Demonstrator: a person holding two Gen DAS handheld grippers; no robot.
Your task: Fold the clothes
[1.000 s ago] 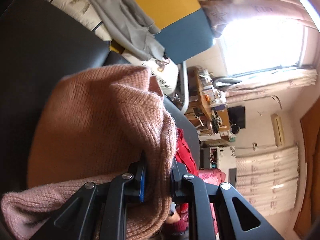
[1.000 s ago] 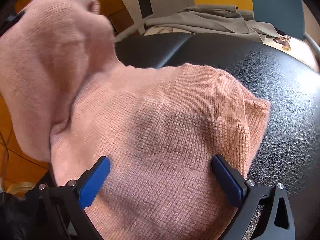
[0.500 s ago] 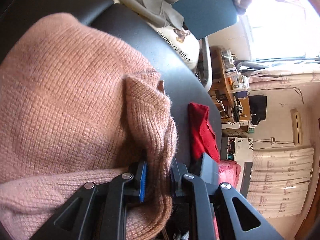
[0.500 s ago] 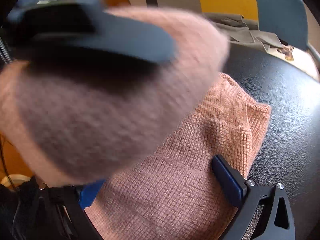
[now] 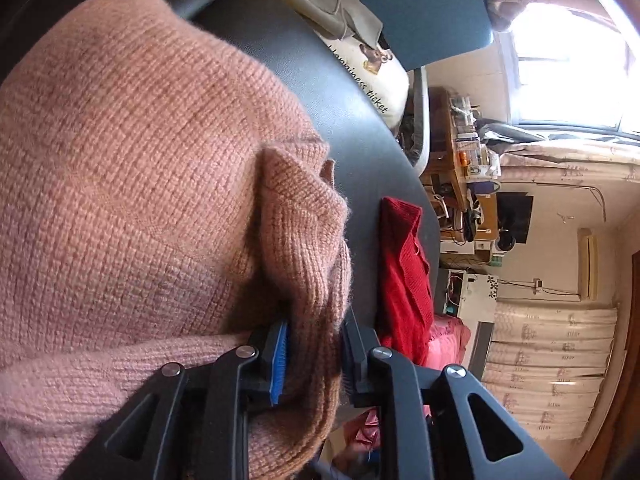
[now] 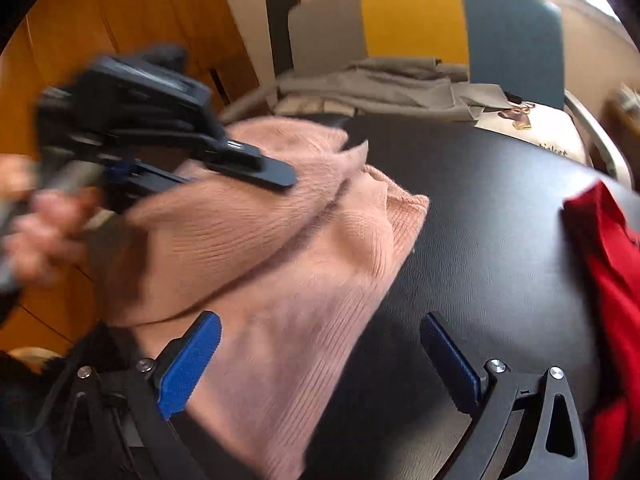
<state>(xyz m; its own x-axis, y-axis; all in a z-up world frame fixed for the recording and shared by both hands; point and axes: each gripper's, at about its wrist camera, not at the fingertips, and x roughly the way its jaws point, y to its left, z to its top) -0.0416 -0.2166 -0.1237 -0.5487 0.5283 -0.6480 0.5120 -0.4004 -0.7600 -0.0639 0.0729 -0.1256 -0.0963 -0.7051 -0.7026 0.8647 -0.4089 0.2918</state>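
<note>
two layers of the soft pink knitted sweater (image 5: pixel 132 184) lie doubled on the black tabletop (image 6: pixel 480 240), near its left edge. the left gripper (image 5: pixel 314 354) has a thick bunched fold between its pads, jaws opening. the right gripper (image 6: pixel 320 364) is spread wide over the sweater's near hem, holding nothing. the knit looks light, limp and stretchy, likely to sag and cling, so i'd pinch it at the ribbed hem or a corner.
</note>
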